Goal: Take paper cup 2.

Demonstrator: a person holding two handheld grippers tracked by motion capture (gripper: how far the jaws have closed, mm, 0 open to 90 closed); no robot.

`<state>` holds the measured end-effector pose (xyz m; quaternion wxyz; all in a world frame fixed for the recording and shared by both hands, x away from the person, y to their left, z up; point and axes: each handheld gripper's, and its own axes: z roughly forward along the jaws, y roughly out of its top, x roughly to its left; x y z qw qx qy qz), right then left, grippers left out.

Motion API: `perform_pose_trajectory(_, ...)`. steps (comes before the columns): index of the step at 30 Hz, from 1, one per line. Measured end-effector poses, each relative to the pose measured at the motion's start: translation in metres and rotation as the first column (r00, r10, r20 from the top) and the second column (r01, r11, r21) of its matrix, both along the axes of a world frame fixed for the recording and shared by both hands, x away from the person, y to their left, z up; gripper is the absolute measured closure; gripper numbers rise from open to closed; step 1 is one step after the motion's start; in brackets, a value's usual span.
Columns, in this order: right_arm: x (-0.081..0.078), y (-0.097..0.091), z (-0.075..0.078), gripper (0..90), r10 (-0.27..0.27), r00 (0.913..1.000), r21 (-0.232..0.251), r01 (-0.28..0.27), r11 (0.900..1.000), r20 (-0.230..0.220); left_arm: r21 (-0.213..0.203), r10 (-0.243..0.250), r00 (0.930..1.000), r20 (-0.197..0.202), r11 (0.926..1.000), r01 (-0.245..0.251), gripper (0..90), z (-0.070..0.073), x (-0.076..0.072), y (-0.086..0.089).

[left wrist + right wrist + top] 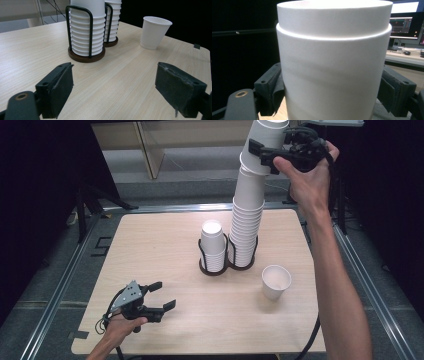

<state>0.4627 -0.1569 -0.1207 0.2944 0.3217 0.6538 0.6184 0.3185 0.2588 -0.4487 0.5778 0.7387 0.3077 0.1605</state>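
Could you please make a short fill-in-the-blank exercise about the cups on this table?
1. The right hand-held gripper grips cups at the ___ of the tall stack.
2. The single cup stands ___ on the table.
3. The left hand-held gripper holds ___.
4. The black holder has ___ stacks.

Missing words: top; upright; nothing; two

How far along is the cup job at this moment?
Done, by the look of it: one loose cup stands upright on the table, right of the holder. In hand: the right gripper is clamped on cups at the top of the tall stack, apparently pulling them off. The left gripper hangs open and empty. Left: both stacks, including the short stack, remain full.
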Motion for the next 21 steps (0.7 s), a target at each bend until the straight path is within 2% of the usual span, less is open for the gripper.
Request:
perform_pose_trajectory(4,-0.009,-0.007,0.002,19.0,0.002,1.0,0.004,-0.002,1.0,-0.002,0.002,0.0,1.0,0.001,1.0,0.0,14.6,0.0,0.0,0.0)
perform_pose_trajectory(5,-0.012,-0.009,0.002,19.0,0.001,1.0,-0.002,-0.001,1.0,0.002,-0.021,-0.007,0.9999,0.009,0.9998,0.007,14.6,-0.001,0.001,-0.001)
perform_pose_trajectory(7,-0.016,-0.012,0.0,19.0,0.001,1.0,-0.008,-0.001,1.0,0.006,-0.022,-0.009,0.9999,0.01,0.9997,0.009,14.6,-0.001,0.002,-0.001)
perform_pose_trajectory(9,-0.024,-0.018,-0.005,19.0,0.005,1.0,-0.007,-0.005,1.0,-0.006,0.002,0.002,1.0,-0.001,1.0,-0.002,14.6,0.0,0.0,0.0)
perform_pose_trajectory(13,-0.04,-0.029,-0.023,19.0,0.018,0.9998,-0.031,-0.018,0.9994,-0.013,0.004,0.001,1.0,0.0,1.0,-0.001,14.6,0.0,0.0,0.0)
perform_pose_trajectory(16,-0.049,-0.035,-0.041,19.0,0.025,0.9994,-0.05,-0.026,0.9984,-0.026,-0.014,-0.006,1.0,0.007,0.9999,0.006,14.6,-0.001,0.002,-0.001)
perform_pose_trajectory(18,-0.052,-0.037,-0.045,19.0,0.028,0.9993,-0.055,-0.029,0.9981,-0.023,-0.013,-0.005,1.0,0.007,0.9999,0.005,14.6,-0.002,0.002,-0.001)
perform_pose_trajectory(20,-0.064,-0.043,-0.063,19.0,0.044,0.9983,-0.052,-0.046,0.9976,-0.038,-0.012,-0.004,1.0,0.007,0.9999,0.004,14.6,-0.002,0.001,-0.001)
perform_pose_trajectory(21,-0.066,-0.043,-0.068,18.9,0.051,0.9979,-0.051,-0.053,0.9973,-0.039,-0.014,-0.002,1.0,0.006,0.9999,0.002,14.6,-0.002,0.002,-0.002)
